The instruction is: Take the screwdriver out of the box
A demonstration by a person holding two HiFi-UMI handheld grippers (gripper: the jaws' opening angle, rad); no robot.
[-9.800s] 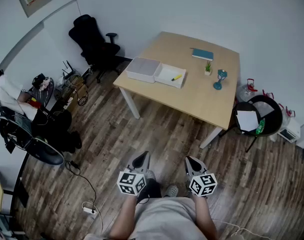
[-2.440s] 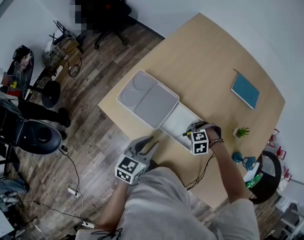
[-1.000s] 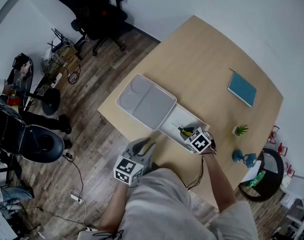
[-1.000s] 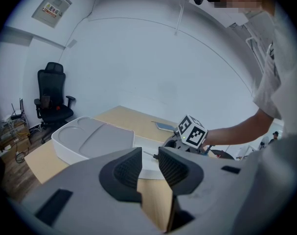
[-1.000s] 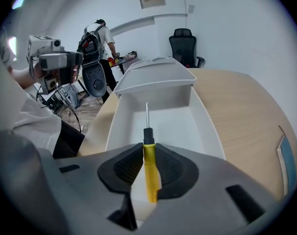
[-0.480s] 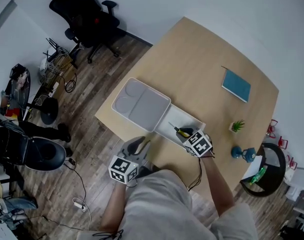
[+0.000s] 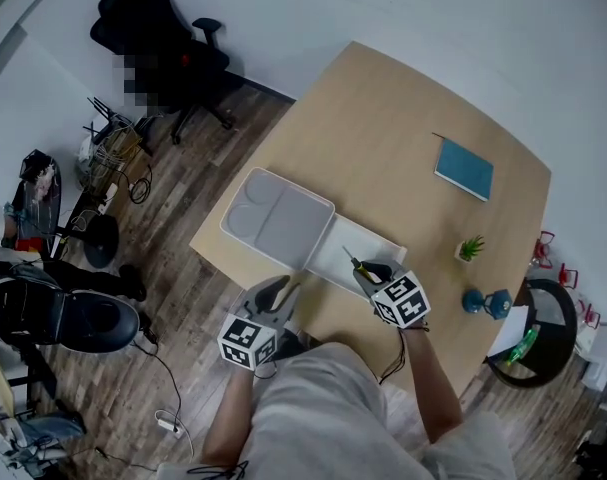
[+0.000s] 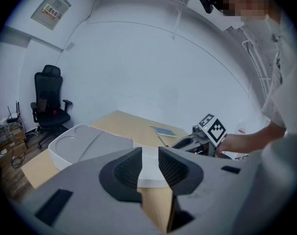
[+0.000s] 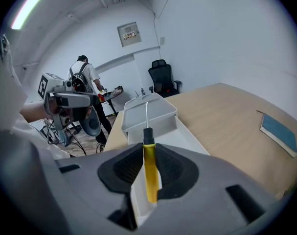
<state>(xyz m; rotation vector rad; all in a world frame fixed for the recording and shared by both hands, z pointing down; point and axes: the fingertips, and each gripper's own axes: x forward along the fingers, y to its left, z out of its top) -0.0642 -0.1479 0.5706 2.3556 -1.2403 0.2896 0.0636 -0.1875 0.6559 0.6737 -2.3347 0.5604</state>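
The screwdriver (image 9: 150, 180), yellow handle and thin metal shaft, is clamped between the jaws of my right gripper (image 9: 149, 151). In the head view the right gripper (image 7: 368, 273) hangs over the near edge of the open white box (image 7: 333, 258), and the screwdriver (image 7: 355, 262) points back across it. The box's lid (image 7: 278, 213) lies flat on its left. My left gripper (image 7: 281, 290) hovers in front of the table's near edge. Its jaws stand a narrow gap apart with nothing between them, as the left gripper (image 8: 149, 155) view shows.
On the wooden table (image 7: 403, 118) lie a blue notebook (image 7: 464, 168), a small potted plant (image 7: 470, 249) and a blue ornament (image 7: 486, 302). A black office chair (image 7: 158, 43) stands at the back left, a round black seat (image 7: 538, 328) to the right. A person (image 9: 87, 80) stands beyond the table.
My right gripper closed on the screwdriver inside the box, lifted it and drew back towards the box's near edge. The left gripper has hardly moved.
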